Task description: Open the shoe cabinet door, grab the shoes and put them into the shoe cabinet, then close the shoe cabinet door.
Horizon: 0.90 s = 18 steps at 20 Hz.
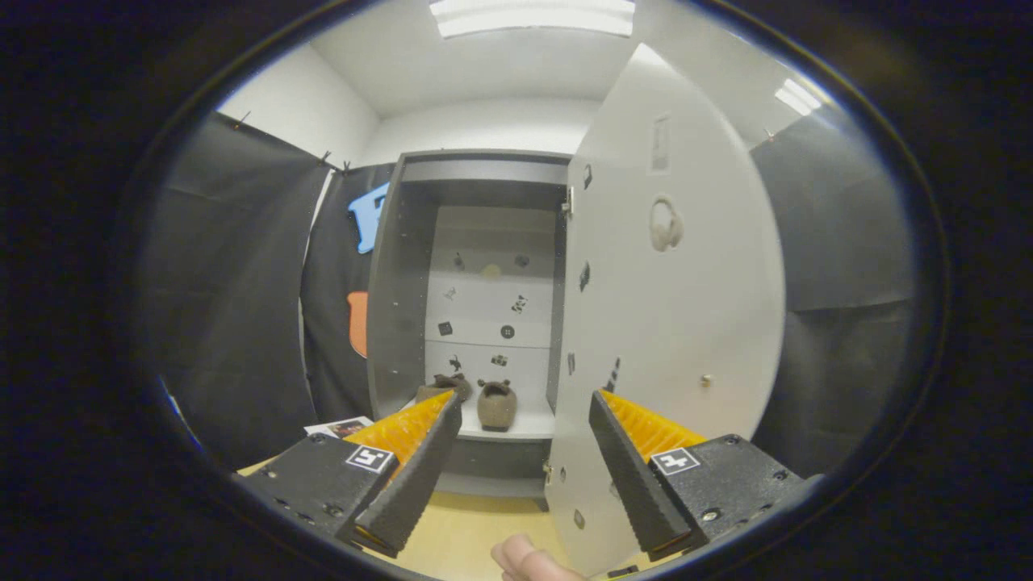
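My claw (524, 420) hangs released and empty, both brown shoes (476, 398) beyond its fingers on the open shoe cabinet (407, 274)'s bottom shelf, apparently upright, the door (670, 323) ajar alongside.

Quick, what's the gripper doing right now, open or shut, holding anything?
Gripper: open, holding nothing; the cabinet door's edge stands between its fingers.
Shoes: on the cabinet's shelf, beyond the fingers.

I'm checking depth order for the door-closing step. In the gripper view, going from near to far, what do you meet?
Open gripper, holding nothing → edge of the open cabinet door → brown shoes on the bottom shelf → cabinet's back panel.
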Tool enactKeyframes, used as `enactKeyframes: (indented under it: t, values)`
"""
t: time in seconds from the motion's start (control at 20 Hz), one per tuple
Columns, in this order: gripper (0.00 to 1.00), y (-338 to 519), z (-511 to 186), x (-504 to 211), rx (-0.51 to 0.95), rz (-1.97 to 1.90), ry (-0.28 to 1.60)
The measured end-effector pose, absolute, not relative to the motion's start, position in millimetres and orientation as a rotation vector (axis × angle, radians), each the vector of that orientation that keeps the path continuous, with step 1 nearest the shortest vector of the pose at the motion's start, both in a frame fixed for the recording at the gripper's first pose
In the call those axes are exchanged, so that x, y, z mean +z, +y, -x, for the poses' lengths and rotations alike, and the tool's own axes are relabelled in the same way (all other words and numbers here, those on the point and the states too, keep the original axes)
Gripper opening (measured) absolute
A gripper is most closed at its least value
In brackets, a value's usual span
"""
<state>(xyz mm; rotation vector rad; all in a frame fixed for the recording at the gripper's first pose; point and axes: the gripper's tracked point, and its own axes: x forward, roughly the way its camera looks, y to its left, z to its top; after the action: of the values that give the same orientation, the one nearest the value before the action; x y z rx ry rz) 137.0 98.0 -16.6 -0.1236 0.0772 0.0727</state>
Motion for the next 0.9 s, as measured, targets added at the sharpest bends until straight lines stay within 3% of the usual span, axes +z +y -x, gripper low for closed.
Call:
enactKeyframes:
  t: [0.2,0.5,0.65,0.9]
  values:
    - [1.0,55.9,-76.8,11.0,0.089,0.097,0.012]
    - [1.0,-48.7,-22.8,23.4,-0.06,0.113,-0.033]
    - [1.0,-104.5,-27.9,10.9,-0.159,0.08,-0.002]
    - [1.0,-205.6,-98.5,-29.4,-0.295,0.073,0.045]
